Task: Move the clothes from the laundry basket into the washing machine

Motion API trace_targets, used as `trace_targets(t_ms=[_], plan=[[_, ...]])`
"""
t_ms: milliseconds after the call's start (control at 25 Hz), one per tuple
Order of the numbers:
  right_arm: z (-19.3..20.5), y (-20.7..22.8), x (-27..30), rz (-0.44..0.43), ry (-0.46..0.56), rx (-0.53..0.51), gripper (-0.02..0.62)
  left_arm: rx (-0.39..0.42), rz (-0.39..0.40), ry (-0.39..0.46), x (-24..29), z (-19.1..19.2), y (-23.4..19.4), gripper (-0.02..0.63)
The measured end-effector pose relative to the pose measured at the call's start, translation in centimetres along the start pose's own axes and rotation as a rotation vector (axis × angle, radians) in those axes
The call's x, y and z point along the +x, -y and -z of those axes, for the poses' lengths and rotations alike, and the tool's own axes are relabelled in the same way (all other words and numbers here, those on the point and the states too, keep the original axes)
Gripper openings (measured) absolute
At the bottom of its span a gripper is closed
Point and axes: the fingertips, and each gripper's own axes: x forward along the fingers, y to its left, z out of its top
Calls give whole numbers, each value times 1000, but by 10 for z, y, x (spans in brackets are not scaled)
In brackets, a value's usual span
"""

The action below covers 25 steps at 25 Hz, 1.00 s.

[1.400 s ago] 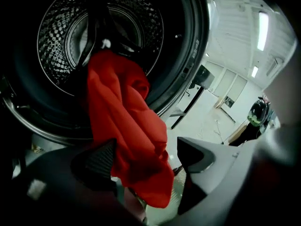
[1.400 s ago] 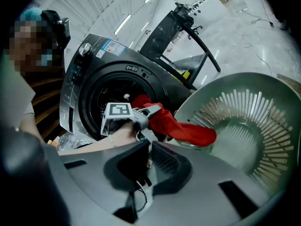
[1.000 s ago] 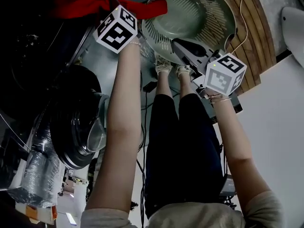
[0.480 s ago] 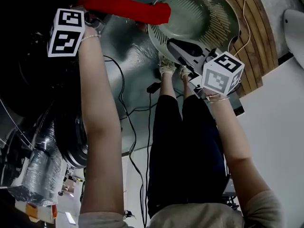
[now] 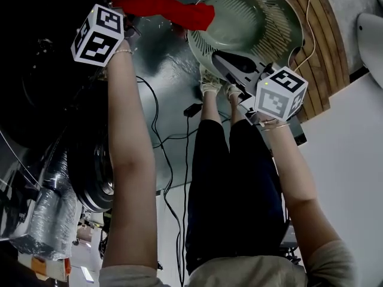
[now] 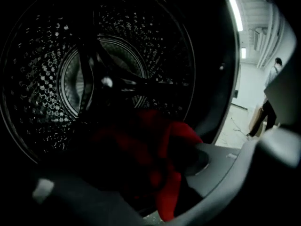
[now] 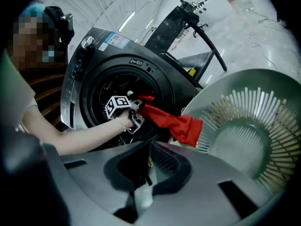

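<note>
- The left gripper (image 6: pixel 150 166) is held at the mouth of the washer (image 7: pixel 87 65), and the drum (image 6: pixel 51 69) is seen straight ahead of it.
- Its fingers have just been opening and now stand apart. The red cloth (image 5: pixel 160 5) lies loosely between them, and no pad is seen pressing on it.
- One end of the cloth is draped over the lower lip of the drum opening. The other end is stretched across to the rim of the basket (image 5: pixel 286 18).
- A second ago the left gripper's cube (image 5: pixel 99 34) was seen right beside the basket rim, with the cloth bunched above it. Since then the left arm has been swung across to the washer.
- Half a second ago the cloth was drawn out into a long, thin band between washer and basket. Now it is seen shorter and slacker, and is gathered more thickly at the washer end.
- The right gripper (image 7: pixel 149 145) is kept where it was, just over the near edge of the basket. Its fingers are closed together with nothing between them.
- The basket is unchanged in place.
- The washer door (image 5: pixel 90 172) is seen standing open beneath the left arm in the head view.
</note>
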Motion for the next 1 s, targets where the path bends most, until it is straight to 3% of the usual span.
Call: trace_targets(t_ms=[160,280,400,520,640,760,800,880,1000], plan=[[-2,-2,-1,-5,5,1,25,-4,82,-33,-33,23,19,344],[-2,-1,-3,-2,9,3,25,11,71,-128,-53,65,26,348],[-2,1,-3,1,9,3,25,-83,76,-245,-61,114,38,348],[-2,6,-3,11,6,1,25,-192,154,-317,-55,144,64,348],[0,12,-4,27,9,5,25,-199,246,-393,-48,165,91,348],[2,16,-7,31,9,10,25,-202,259,-435,-40,173,102,342],[2,16,-8,32,7,8,25,-183,242,-427,-39,172,101,324],[0,17,-8,35,8,3,25,-115,188,-385,-36,164,92,31],[-2,16,-9,36,13,0,24,-50,144,-307,-34,138,77,28]])
